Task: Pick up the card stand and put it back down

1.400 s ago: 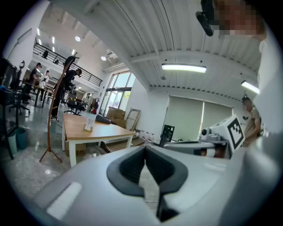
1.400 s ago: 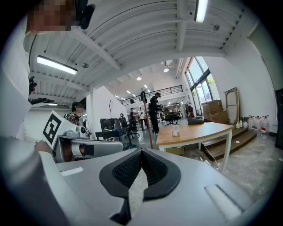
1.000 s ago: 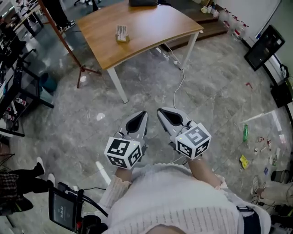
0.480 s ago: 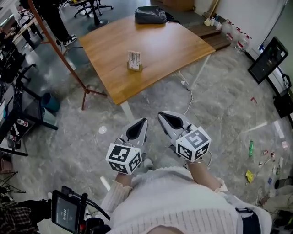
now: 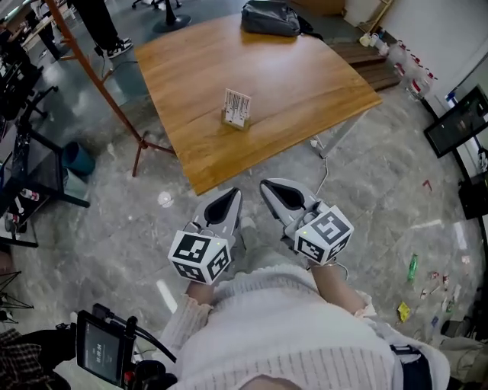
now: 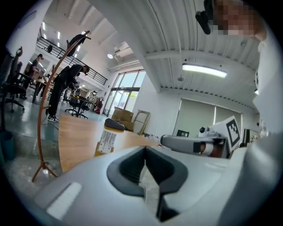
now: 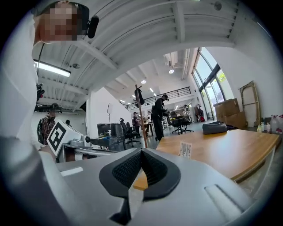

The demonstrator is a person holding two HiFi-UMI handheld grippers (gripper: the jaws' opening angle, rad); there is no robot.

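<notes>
The card stand point(image 5: 237, 109), a small wooden base holding a white printed card, stands upright near the front of the wooden table point(image 5: 305, 84). Both grippers hover over the floor close to my body, short of the table's front corner and side by side. The left gripper point(image 5: 227, 199) and the right gripper point(image 5: 273, 187) are both shut with nothing between them. In the left gripper view the card stand point(image 6: 106, 142) shows beyond the left gripper point(image 6: 145, 148). The right gripper view has the card stand point(image 7: 185, 150) ahead and to the right of the right gripper point(image 7: 141, 152).
A dark grey bag point(image 5: 271, 17) lies at the table's far edge. A reddish tripod pole point(image 5: 91, 68) slants left of the table, with a blue bin point(image 5: 77, 158) beside it. A cable point(image 5: 320, 179) trails across the marble floor. A tablet device point(image 5: 103, 352) sits at my lower left.
The table and card stand have come closer and lower in the head view as I move toward them. Both grippers stay shut, side by side before my body.
</notes>
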